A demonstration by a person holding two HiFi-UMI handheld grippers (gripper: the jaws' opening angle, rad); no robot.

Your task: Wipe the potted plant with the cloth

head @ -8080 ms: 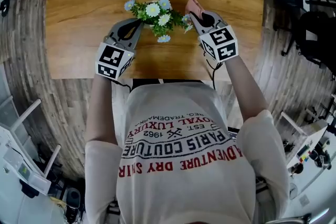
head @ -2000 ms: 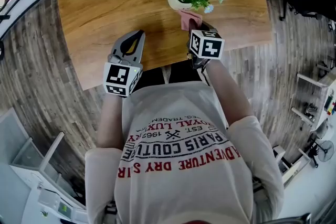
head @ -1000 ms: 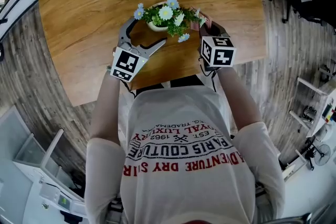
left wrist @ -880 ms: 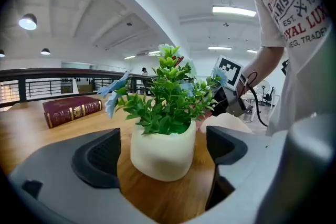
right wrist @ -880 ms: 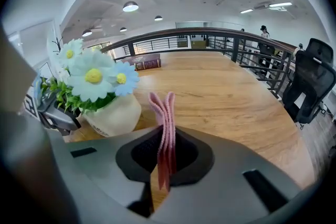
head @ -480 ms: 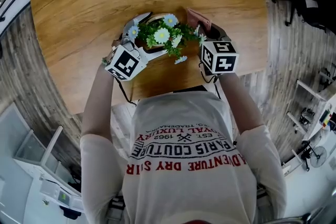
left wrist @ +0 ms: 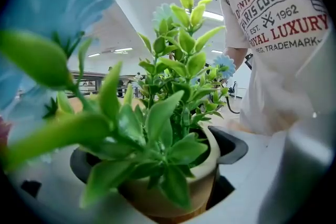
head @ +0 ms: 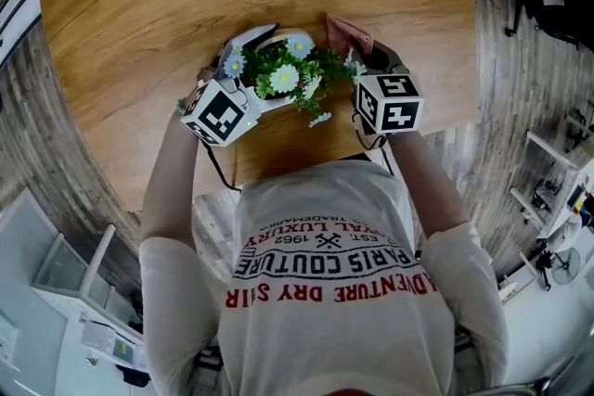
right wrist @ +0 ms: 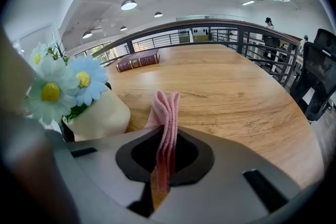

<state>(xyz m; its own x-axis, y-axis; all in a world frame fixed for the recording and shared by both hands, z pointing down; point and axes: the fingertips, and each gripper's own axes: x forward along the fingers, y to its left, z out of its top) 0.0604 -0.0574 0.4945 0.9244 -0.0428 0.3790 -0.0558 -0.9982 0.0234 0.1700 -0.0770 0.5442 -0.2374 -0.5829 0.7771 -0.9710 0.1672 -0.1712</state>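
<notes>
Near the middle of the wooden tabletop's (head: 139, 5) near edge, the left tool (left wrist: 151, 157), its jaws just opened wide, straddles the upright cream pot of green leaves and blue-white daisies (head: 283, 70). Just right of it, the right tool (right wrist: 167, 136) pinches a pink folded cloth (right wrist: 168, 105), whose long axis points toward the far edge.

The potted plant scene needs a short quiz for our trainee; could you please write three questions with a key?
1. True or false: the right claw is shut on the pink cloth.
2. In the right gripper view, the cream pot stands: A) left of the cloth, B) right of it, C) on top of it.
3. What lies farther off on the table, beyond the pot?
Key: 1 true; 2 A; 3 a dark red book.
</notes>
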